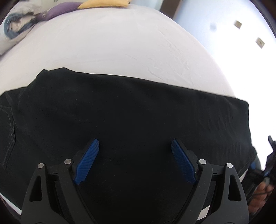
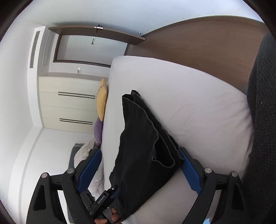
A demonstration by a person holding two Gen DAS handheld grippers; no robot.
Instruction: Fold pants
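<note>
Black pants (image 1: pixel 131 110) lie folded lengthwise across the near part of a white bed (image 1: pixel 112 43). My left gripper (image 1: pixel 135 146) is open just above the middle of the pants, its blue pads apart, holding nothing. In the right wrist view the pants (image 2: pixel 143 137) show as a long folded stack running along the bed (image 2: pixel 198 106). My right gripper (image 2: pixel 139 158) is open around the near end of the pants, with a blue pad on each side of the fabric. The left gripper (image 2: pixel 105 198) shows low in this view, beside the pants.
A yellow pillow (image 1: pixel 105 3), a purple pillow (image 1: pixel 55 11) and a patterned blanket (image 1: pixel 15 27) lie at the bed's far end. In the right wrist view a cream dresser (image 2: pixel 67 103), a wooden headboard (image 2: pixel 207 46) and a dark chair back (image 2: pixel 262 120) surround the bed.
</note>
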